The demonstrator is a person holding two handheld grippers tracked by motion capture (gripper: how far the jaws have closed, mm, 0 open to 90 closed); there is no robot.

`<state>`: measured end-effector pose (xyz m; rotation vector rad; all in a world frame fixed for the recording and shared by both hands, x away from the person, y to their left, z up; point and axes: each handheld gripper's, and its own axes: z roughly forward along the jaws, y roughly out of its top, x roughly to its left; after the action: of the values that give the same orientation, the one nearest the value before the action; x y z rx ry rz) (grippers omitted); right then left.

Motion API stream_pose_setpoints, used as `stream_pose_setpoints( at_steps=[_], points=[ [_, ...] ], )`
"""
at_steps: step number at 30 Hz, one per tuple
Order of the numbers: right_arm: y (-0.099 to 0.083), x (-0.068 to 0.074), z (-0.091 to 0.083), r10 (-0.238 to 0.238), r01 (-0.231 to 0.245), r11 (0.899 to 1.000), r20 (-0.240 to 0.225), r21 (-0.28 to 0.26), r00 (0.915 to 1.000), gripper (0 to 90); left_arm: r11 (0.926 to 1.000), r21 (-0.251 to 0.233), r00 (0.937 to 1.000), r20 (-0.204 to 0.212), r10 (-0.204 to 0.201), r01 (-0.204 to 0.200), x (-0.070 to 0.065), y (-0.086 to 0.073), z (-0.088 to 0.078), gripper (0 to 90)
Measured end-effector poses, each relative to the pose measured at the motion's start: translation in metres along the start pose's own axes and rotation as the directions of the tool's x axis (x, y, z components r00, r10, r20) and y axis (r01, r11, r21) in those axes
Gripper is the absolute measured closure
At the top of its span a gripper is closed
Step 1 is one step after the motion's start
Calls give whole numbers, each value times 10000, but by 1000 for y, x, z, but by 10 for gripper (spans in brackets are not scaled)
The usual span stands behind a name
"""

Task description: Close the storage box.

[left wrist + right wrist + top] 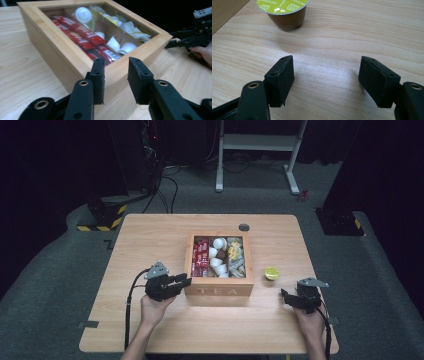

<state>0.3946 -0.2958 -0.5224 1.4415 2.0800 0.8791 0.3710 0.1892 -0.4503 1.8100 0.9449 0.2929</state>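
A wooden box marked TEA (218, 289) stands mid-table, with red sachets (201, 256), white pods (217, 257) and yellowish packets (236, 255) in its compartments. My left gripper (186, 281) is open, its tips just off the box's front left corner. In the left gripper view the jaws (116, 80) frame that corner of the box (62, 50) with nothing held. A brown capsule with a green lid (271, 273) sits right of the box. My right gripper (285, 296) is wide open, low over the table, short of the capsule (284, 12), which lies ahead and left of the jaws (325, 77).
A small grey disc (244, 227) is set in the tabletop behind the box. Bare wood (150, 240) lies left of the box and along the front edge. A white desk frame (257, 142) and a yellow-black striped base (102, 217) stand on the floor beyond.
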Motion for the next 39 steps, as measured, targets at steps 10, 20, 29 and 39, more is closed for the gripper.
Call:
stream_pose_setpoints(
  at_steps=[10,20,29,39],
  points=[
    [0,0,0,30,-30,10000,-1,7,10000,286,9991,-230,9974,-621,-370,356,14,0,-14,583],
    [0,0,0,14,-14,10000,7,2,10000,286,9954,-604,9894,-1199,-819,750,32,-4,-33,515],
    [0,0,0,37,-37,10000,5,6,10000,287,9907,-922,9798,-1643,-1140,998,47,-15,-48,487],
    [0,0,0,27,-27,10000,4,0,10000,287,9892,-759,9645,-2244,-1391,1250,61,-32,-54,460]
  ],
)
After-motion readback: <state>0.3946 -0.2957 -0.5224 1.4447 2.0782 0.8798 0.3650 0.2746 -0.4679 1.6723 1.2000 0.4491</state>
